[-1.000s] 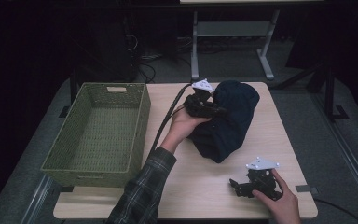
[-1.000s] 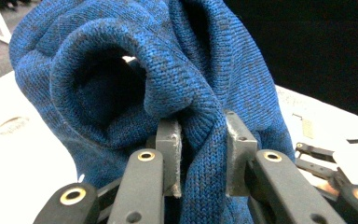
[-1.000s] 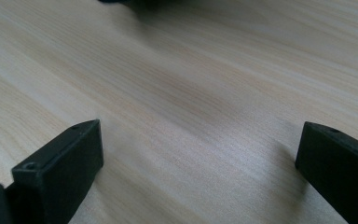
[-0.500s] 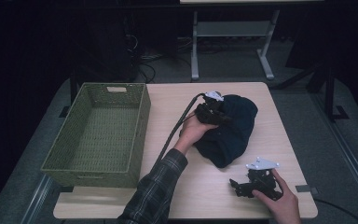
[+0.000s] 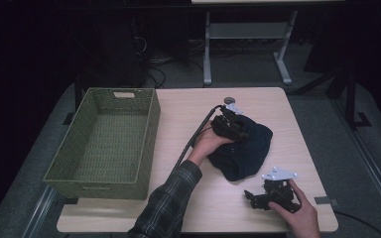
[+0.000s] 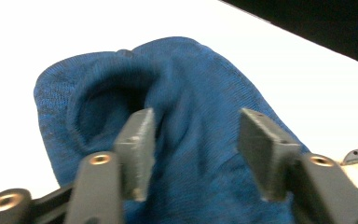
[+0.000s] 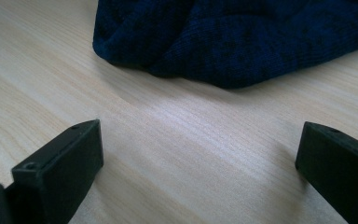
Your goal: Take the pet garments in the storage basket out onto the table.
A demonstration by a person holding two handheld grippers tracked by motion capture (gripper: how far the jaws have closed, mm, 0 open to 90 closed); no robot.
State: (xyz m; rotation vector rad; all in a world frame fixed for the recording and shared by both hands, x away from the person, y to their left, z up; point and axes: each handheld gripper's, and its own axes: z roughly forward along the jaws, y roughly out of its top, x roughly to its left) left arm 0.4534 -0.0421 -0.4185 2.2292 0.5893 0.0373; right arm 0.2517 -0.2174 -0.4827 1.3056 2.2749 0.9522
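Left gripper (image 5: 233,130) is sitting on the crumpled dark-blue knitted cloth (image 5: 245,151) — jaws just opening, apart, cloth between them unclamped. Right gripper (image 5: 254,197) is resting on the light wooden table (image 5: 188,104) — jaws spread wide, gripping nothing.

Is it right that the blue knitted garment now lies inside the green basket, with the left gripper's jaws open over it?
Not quite. The blue garment lies on the table, right of the green basket, as the high view shows. The left gripper does have its jaws open over it; they have just been opening.

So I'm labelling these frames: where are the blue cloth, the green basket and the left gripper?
blue cloth (image 5: 245,153): high view, middle of the heap.
green basket (image 5: 151,129): high view, right wall.
left gripper (image 6: 193,135): left gripper view, midway between its fingertips.
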